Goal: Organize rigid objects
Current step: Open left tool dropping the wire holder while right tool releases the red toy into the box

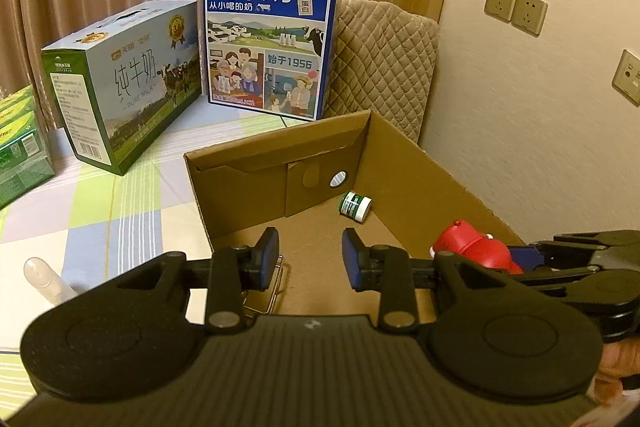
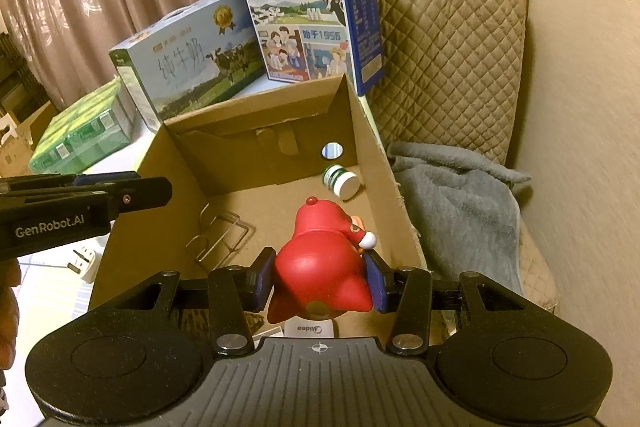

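An open cardboard box (image 1: 420, 179) (image 2: 132, 247) lies on a checked cloth. A small green-and-white bottle (image 1: 355, 207) (image 2: 341, 179) lies on its side at the box's far right corner. A bent wire frame (image 2: 220, 235) (image 1: 276, 283) rests on the box floor at the left. My right gripper (image 2: 320, 279) is shut on a red toy figure (image 2: 324, 267) (image 1: 476, 251), held just above the box floor near the right wall. My left gripper (image 1: 310, 259) hovers over the box's near left part, its pads apart with nothing between them.
Behind the box stand a blue milk carton (image 1: 268, 39), a pale green milk carton (image 1: 128, 83) and a green pack (image 1: 20, 143). A quilted chair (image 2: 448, 39) with a grey blanket (image 2: 452, 203) is right of the box. A white tube (image 1: 44, 279), a white plug (image 2: 86, 261) and a white Midea item (image 2: 308, 329) lie nearby.
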A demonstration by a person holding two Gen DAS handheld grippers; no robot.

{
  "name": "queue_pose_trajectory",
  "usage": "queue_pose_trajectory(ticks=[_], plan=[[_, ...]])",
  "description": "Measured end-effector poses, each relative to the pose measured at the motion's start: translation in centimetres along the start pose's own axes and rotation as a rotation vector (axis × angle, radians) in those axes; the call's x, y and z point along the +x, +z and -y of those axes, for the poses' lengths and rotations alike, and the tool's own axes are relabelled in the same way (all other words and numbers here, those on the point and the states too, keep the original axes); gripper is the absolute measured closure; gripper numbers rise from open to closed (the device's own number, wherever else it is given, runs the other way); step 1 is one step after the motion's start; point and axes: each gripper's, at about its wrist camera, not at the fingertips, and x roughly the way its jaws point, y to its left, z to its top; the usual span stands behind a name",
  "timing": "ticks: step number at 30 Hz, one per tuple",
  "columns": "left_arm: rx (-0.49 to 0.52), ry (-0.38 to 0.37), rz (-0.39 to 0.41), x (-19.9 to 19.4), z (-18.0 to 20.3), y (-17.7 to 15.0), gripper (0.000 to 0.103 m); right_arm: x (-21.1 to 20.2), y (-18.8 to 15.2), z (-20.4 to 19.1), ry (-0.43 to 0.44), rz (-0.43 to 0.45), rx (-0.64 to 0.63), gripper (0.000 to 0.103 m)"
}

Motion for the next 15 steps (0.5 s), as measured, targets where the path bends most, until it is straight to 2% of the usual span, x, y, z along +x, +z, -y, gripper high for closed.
queue_pose_trajectory(ticks=[15], plan=[[-0.004, -0.001, 0.005, -0.4, -0.4, 0.1, 0.073, 1.7, 0.0, -1.0, -0.035, -0.038, -0.061, 0.059]])
